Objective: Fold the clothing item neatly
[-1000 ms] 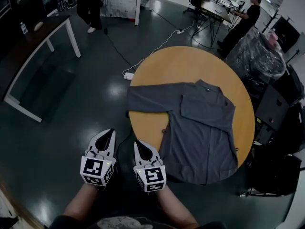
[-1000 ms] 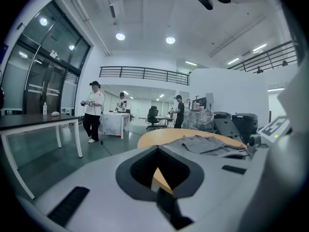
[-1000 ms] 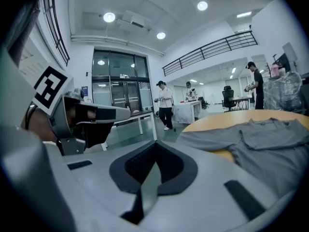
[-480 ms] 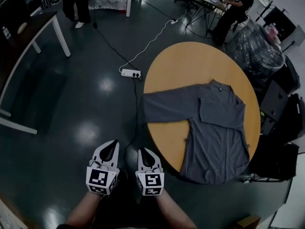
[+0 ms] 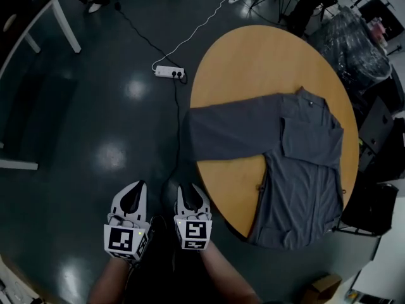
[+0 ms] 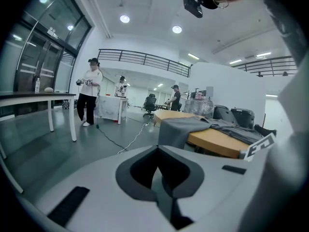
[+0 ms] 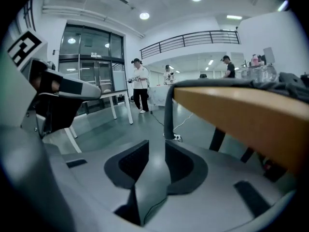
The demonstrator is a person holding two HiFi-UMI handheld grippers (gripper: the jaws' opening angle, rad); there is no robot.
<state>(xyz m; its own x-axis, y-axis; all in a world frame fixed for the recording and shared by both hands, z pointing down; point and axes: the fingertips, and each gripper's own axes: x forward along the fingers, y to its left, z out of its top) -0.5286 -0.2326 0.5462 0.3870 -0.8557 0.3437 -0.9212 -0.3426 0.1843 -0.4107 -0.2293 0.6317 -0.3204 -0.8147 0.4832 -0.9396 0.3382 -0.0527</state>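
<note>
A grey long-sleeved shirt (image 5: 297,151) lies spread on the round wooden table (image 5: 253,62), collar at the far side. One sleeve reaches left and droops over the table's edge (image 5: 190,135). Both grippers are held low over the floor, close to my body and left of the table, touching nothing. My left gripper (image 5: 134,192) is shut and empty. The jaws of my right gripper (image 5: 193,194) are opening, with a narrow gap and nothing between them. In the right gripper view the hanging sleeve (image 7: 169,110) shows ahead, under the table's edge (image 7: 241,110).
A white power strip (image 5: 169,73) with its cable lies on the dark floor left of the table. Dark cases (image 5: 373,132) and a plastic-wrapped bundle (image 5: 361,43) crowd the table's right side. A cardboard box (image 5: 323,288) sits at bottom right. A white-legged table (image 5: 60,18) stands far left.
The view has swung, so the table now sits further right and higher. Both grippers stayed low near my body. The right gripper's jaws have parted slightly; the left stayed shut.
</note>
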